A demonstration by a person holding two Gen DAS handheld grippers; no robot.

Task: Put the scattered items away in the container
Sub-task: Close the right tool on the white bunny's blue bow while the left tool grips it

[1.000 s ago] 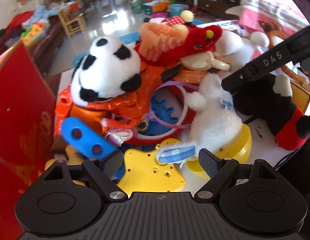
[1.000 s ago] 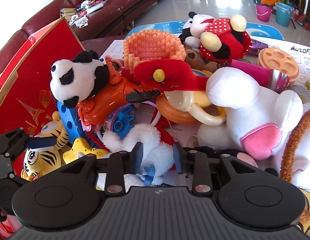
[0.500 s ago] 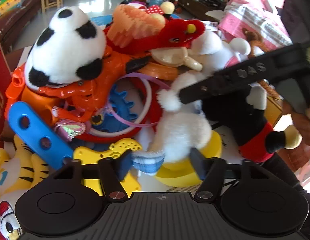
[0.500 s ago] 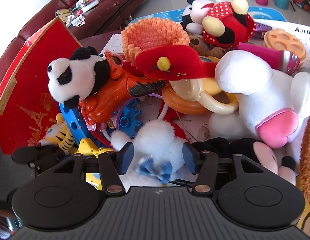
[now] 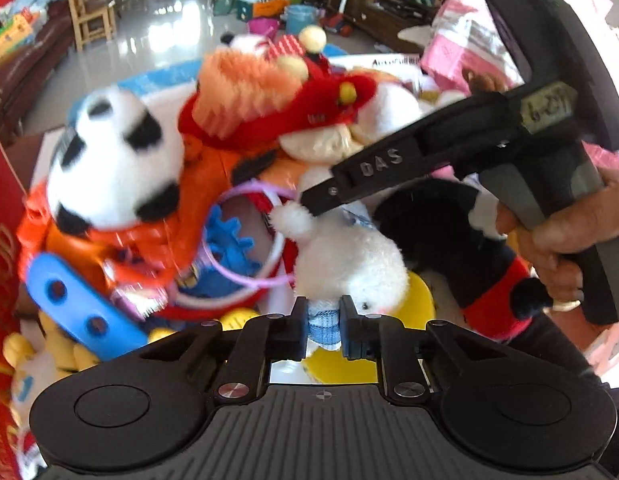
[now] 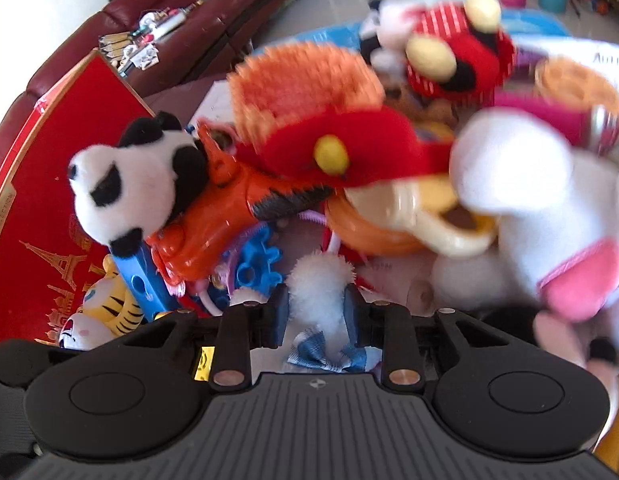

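A small white plush toy (image 5: 349,264) lies at the near edge of a toy heap, on a yellow plastic piece (image 5: 417,300). My left gripper (image 5: 324,322) is shut on its blue-checked cloth strip. My right gripper (image 6: 316,316) is closing its jaws, and the toy's fluffy white limb (image 6: 317,280) fills the gap with both pads against it. A blue-checked bow (image 6: 329,354) hangs below that limb. In the left wrist view the right gripper's fingers (image 5: 369,172) reach down from the upper right to this limb. The red box (image 6: 49,200) stands open at the left.
Piled behind are a panda plush (image 5: 113,160), an orange plastic toy (image 6: 229,216), a red plush (image 6: 349,148) and a large white plush with pink trim (image 6: 549,208). A black-and-red mouse plush (image 5: 449,240) lies right. A tiger plush (image 6: 105,312) lies by the box. A hand (image 5: 561,236) holds the right gripper.
The left jaws have come together onto the checked strip. The right jaws widened, then narrowed onto the fluffy limb. The white toy has shifted toward both grippers.
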